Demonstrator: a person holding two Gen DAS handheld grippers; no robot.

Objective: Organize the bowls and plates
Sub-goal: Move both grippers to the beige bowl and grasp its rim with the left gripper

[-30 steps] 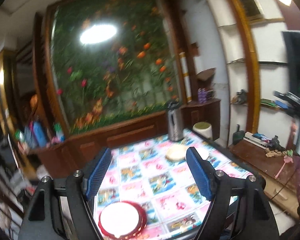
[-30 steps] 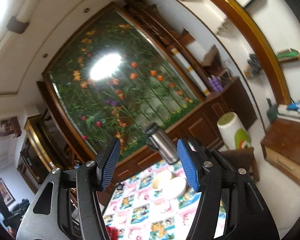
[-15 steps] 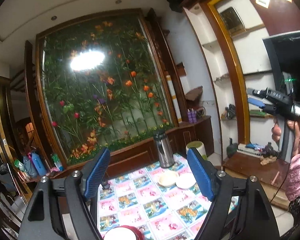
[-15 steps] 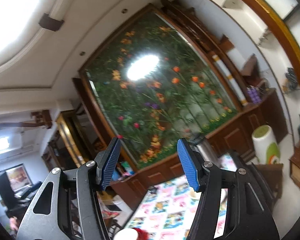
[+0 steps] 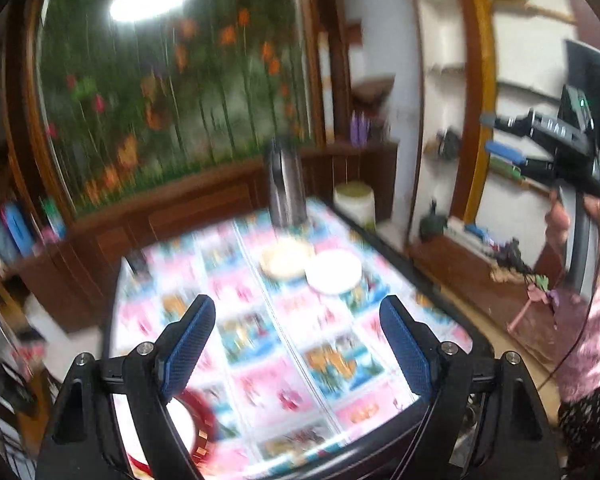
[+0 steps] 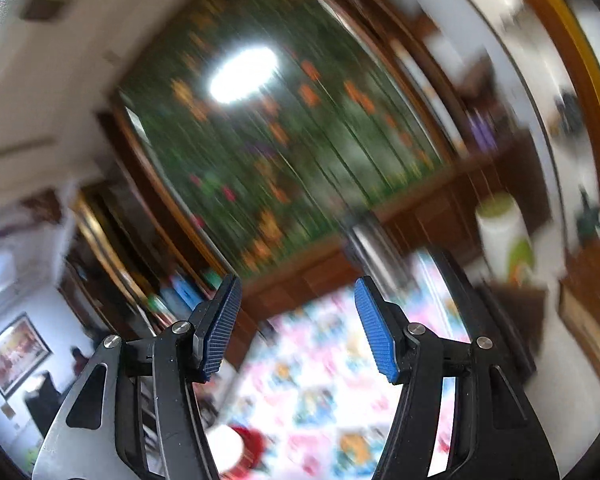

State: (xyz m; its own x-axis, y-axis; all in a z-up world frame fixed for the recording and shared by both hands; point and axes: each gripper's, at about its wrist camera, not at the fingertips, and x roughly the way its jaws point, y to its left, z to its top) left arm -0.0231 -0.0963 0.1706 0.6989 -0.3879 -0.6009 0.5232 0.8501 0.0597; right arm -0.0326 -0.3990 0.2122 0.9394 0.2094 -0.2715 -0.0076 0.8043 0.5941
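Note:
In the left wrist view, a cream bowl [image 5: 286,262] and a white plate [image 5: 334,272] sit side by side at the far end of the table [image 5: 440,344], which has a colourful patterned cloth. A red-rimmed white dish [image 5: 198,426] lies at the near left, partly behind my left finger. My left gripper [image 5: 296,312] hangs above the table; its jaws are opening and nothing is between them. My right gripper [image 5: 504,148] shows at the upper right, held by a hand. In the blurred right wrist view my right gripper [image 6: 296,292] is open and empty, with the red-rimmed dish [image 6: 248,446] low in frame.
A steel thermos [image 5: 286,184] stands at the table's far end behind the bowl. A white bin with a green lid [image 5: 354,202] is on the floor beyond the table. Wooden cabinets and a flower mural fill the back wall. A low wooden shelf [image 5: 480,276] runs along the right.
Both views have swung down toward the table and are now motion-blurred. The left jaws stand a little wider. The right jaws keep the same gap.

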